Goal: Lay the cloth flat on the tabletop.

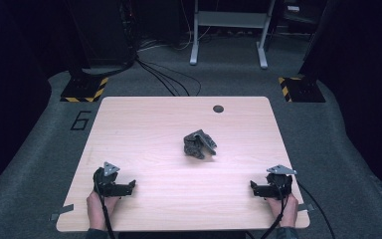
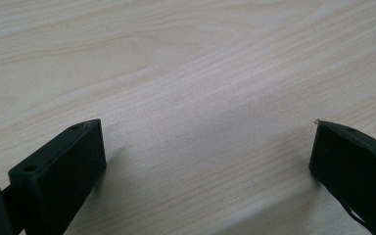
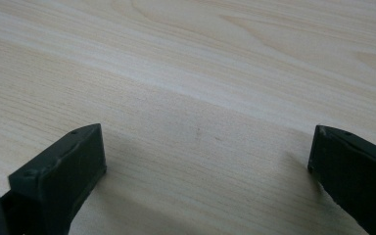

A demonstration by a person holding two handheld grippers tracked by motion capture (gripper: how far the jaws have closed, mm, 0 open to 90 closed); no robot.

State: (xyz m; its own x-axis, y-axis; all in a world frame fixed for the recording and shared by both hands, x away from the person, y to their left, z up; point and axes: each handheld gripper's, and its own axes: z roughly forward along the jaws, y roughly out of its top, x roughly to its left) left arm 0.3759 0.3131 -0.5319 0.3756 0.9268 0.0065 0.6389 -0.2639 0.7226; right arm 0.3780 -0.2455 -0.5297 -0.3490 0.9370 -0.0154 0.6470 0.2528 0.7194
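Note:
A crumpled dark grey cloth (image 1: 199,144) lies near the middle of the light wooden table (image 1: 144,119). My left gripper (image 1: 131,186) rests on the table near the front left, held by a hand, well short of the cloth. My right gripper (image 1: 254,188) rests near the front right, also held by a hand. In the left gripper view the left gripper (image 2: 208,147) has its jaws wide apart over bare wood. In the right gripper view the right gripper (image 3: 206,149) is open as well, with nothing between its jaws.
A round dark hole (image 1: 218,108) sits near the table's far edge. Beyond the table lie grey carpet, black cables (image 1: 164,79), a white desk frame (image 1: 229,30) and two yellow-black striped bases (image 1: 84,89). A "6" (image 1: 81,120) is marked on the floor at left.

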